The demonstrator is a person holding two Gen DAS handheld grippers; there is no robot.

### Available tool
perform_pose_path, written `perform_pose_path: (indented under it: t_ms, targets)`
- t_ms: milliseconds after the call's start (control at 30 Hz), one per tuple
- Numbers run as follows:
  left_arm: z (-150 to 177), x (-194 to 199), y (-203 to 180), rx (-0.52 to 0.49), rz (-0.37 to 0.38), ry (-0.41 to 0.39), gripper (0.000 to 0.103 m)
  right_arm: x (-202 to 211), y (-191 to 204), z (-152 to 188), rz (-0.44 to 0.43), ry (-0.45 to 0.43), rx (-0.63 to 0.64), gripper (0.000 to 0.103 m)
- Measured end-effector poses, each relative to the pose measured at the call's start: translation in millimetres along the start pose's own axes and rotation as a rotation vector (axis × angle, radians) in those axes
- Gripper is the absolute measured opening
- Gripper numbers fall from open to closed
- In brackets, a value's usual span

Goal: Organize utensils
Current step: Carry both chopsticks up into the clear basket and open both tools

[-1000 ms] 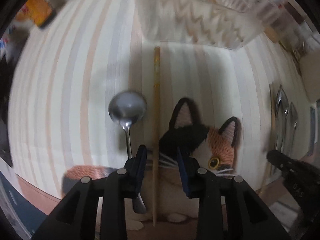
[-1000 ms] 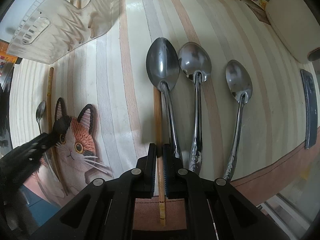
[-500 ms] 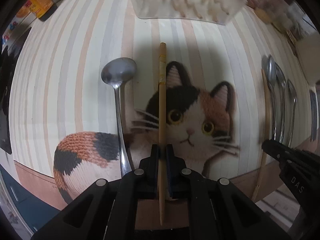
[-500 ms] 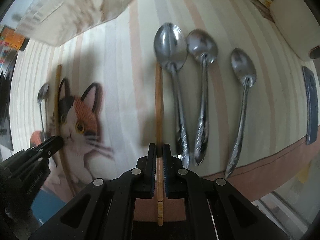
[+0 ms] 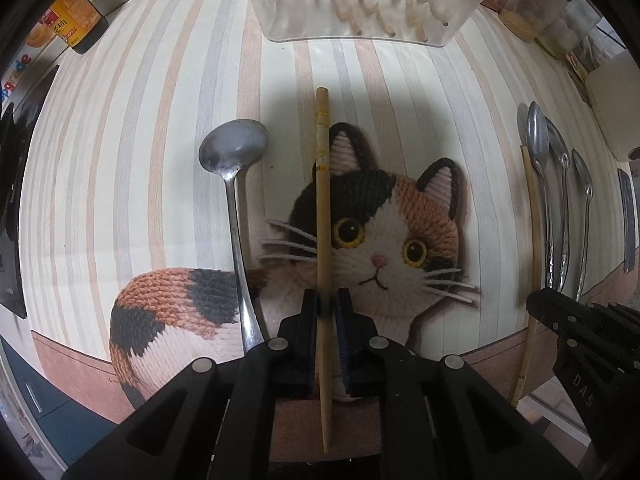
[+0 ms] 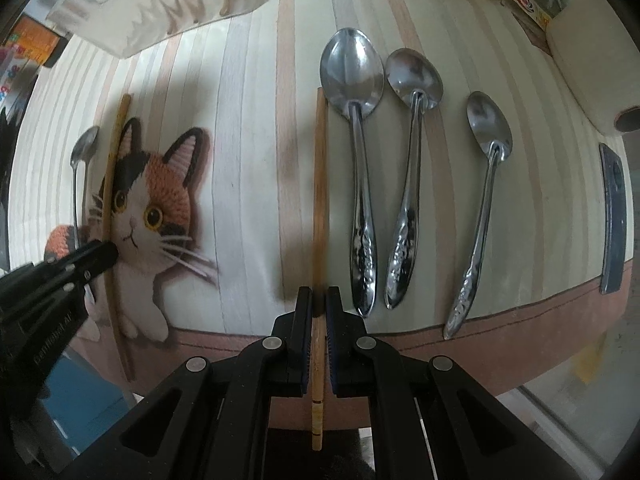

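My left gripper [image 5: 328, 304] is shut on a wooden chopstick [image 5: 322, 184] that points away over the cat-shaped mat [image 5: 384, 232]. A small steel spoon [image 5: 234, 184] lies just left of it, its handle on the mat. My right gripper [image 6: 319, 304] is shut on a second wooden chopstick [image 6: 320, 184], held along the striped cloth [image 6: 248, 152]. Three steel spoons lie side by side to its right: a large one [image 6: 354, 120], a middle one [image 6: 412, 140], a smaller one [image 6: 486, 184]. The left gripper also shows in the right wrist view [image 6: 96, 256].
A clear plastic drying rack [image 5: 364, 0] stands at the back of the cloth. A dark sauce bottle [image 5: 72, 20] lies at the back left, jars [image 5: 532, 8] at the back right. A white roll [image 6: 592, 72] and a dark flat bar [image 6: 614, 220] lie right of the spoons.
The left gripper closed on its chopstick and drew back and up, so the cat mat and spoon sit farther off. The right gripper also rose with its chopstick.
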State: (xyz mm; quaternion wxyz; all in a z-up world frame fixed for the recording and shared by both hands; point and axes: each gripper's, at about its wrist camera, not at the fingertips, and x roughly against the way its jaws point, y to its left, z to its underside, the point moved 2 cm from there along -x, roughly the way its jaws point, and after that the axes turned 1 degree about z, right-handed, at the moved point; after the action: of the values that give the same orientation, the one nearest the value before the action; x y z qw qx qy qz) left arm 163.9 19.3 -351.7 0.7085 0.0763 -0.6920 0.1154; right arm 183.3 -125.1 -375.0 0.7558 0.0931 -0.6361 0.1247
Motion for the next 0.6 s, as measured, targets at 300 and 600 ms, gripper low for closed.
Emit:
perform_pose_path:
  t_ms: [300,600]
  targets:
    - [3,-5,1,-0.011,-0.013,-0.013,0.005,2,8,4,0.034,-0.020,0.011,0.007]
    - [3,48,-2,-0.034,-0.034,-0.148,0.005,41,-2,8,-0.071,-0.104,-0.036,0.007]
